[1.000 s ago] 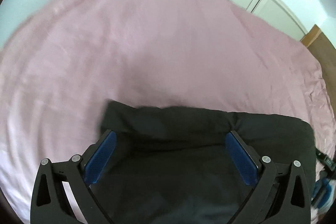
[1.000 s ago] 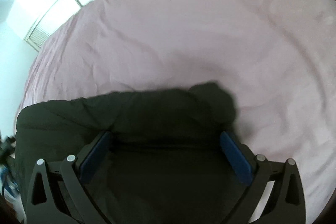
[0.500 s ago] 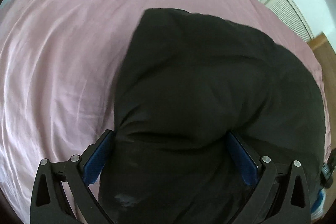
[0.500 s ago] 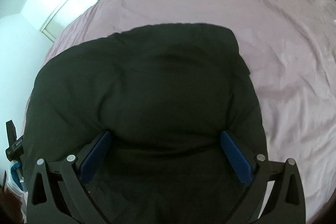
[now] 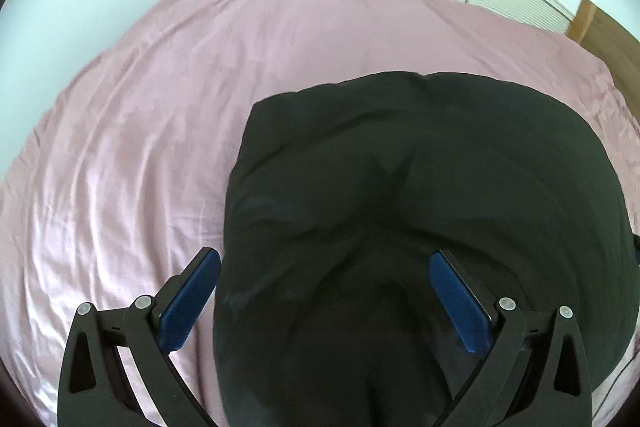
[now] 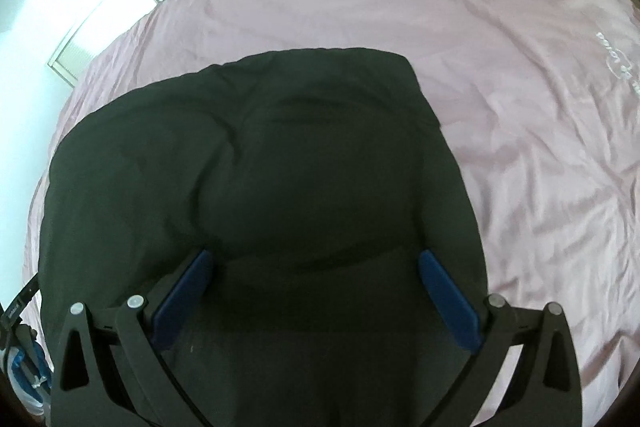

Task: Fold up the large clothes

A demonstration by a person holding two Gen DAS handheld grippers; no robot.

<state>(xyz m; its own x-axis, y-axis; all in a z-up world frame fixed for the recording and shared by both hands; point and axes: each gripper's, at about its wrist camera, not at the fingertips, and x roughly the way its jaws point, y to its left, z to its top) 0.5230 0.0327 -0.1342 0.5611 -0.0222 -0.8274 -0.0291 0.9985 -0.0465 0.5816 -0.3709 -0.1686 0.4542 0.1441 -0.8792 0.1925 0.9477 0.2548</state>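
Black garment (image 5: 420, 195) lies bunched on the pink bedsheet (image 5: 132, 155), near edge toward me, prob. so I can smooth or take corners for the next fold. Left gripper (image 5: 324, 291) and right gripper (image 6: 316, 287) both spread wide over it, pinching nothing. Vs 1 s ago: cloth reaches much farther up the bed, and left gripper sits nearer its left edge.
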